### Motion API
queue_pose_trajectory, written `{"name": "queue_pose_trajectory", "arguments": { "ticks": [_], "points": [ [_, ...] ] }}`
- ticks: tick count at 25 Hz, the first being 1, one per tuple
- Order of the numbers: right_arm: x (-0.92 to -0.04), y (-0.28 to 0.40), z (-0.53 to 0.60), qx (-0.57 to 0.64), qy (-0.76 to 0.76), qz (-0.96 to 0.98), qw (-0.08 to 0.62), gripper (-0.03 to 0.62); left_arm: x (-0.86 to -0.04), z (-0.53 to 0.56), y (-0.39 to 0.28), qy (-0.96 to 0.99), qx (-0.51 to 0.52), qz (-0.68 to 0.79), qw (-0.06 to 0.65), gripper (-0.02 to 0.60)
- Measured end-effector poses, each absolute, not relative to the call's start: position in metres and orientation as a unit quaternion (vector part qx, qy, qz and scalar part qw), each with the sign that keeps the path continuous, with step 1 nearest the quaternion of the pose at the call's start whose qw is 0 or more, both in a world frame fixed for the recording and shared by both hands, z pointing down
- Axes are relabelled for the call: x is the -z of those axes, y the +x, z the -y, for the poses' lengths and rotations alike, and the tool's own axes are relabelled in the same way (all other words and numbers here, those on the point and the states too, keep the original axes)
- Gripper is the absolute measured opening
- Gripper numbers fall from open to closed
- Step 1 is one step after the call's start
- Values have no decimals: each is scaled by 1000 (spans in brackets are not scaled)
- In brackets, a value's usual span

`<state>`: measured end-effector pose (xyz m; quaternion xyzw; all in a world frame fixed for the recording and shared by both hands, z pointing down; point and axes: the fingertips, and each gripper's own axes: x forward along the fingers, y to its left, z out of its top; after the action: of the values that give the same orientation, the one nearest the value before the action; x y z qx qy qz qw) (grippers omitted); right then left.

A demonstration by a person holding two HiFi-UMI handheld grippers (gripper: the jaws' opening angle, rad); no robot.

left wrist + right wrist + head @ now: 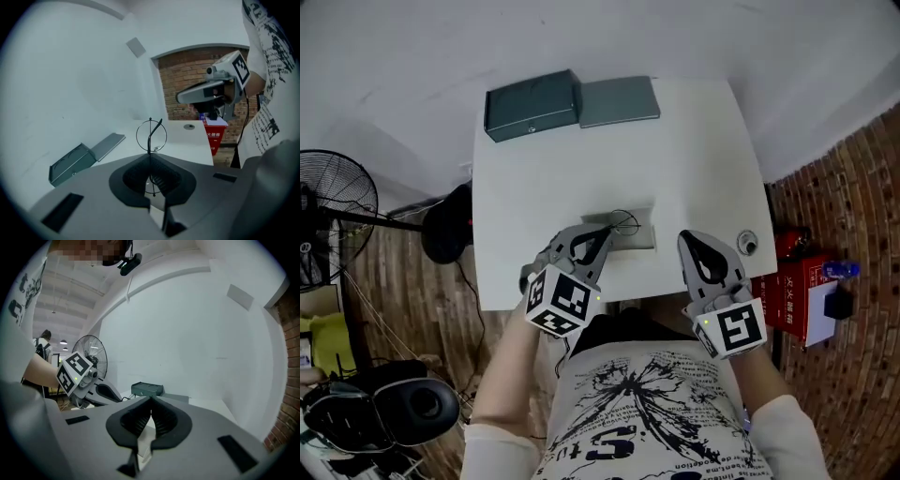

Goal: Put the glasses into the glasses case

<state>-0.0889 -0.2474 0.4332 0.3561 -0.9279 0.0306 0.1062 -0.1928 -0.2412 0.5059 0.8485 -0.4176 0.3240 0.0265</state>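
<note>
- Glasses point(151, 136), thin wire with round lenses, stand pinched in the left tongs point(151, 155) above the near edge of the bench point(694, 159). The jaws are clamped tight on the frame, and one lens rises clear above the tips.
- Glasses case point(532, 105) lies open at the far left corner of the bench, well apart from the glasses. Its lid point(619, 100) lies flat beside it along the far edge.
- Right tongs point(686, 240) hang empty near the bench's near right corner, jaws pressed together on nothing.
- Grey pad point(639, 236) lies on the bench just under the held glasses.
- Step in hand, by the look of it: carrying the glasses across the bench to the case.
- Doing it well likely means a gentle grip on so thin a frame. The glasses should line up lengthwise over the open tray and rest inside before the tongs part. Whether both arms are folded cannot be told.
- Right tongs could steady the case by its wall, since a light box may slide. A lens catching the rim is the main risk.
</note>
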Motion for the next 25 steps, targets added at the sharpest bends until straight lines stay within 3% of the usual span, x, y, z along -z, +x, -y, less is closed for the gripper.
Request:
{"name": "queue_pose_trajectory", "arguments": {
  "ticks": [8, 18, 25],
  "points": [
    [-451, -54, 235, -36, 360, 926, 106, 15, -560, 235, -148, 836, -444, 323, 4, 14],
    [-460, -79, 259, -54, 369, 918, 133, 15, -612, 261, -184, 793, -562, 235, 15, 14],
    [-464, -76, 268, -62, 380, 913, 134, 15, -639, 259, -179, 787, -585, 178, 77, 14]
  ]
}}
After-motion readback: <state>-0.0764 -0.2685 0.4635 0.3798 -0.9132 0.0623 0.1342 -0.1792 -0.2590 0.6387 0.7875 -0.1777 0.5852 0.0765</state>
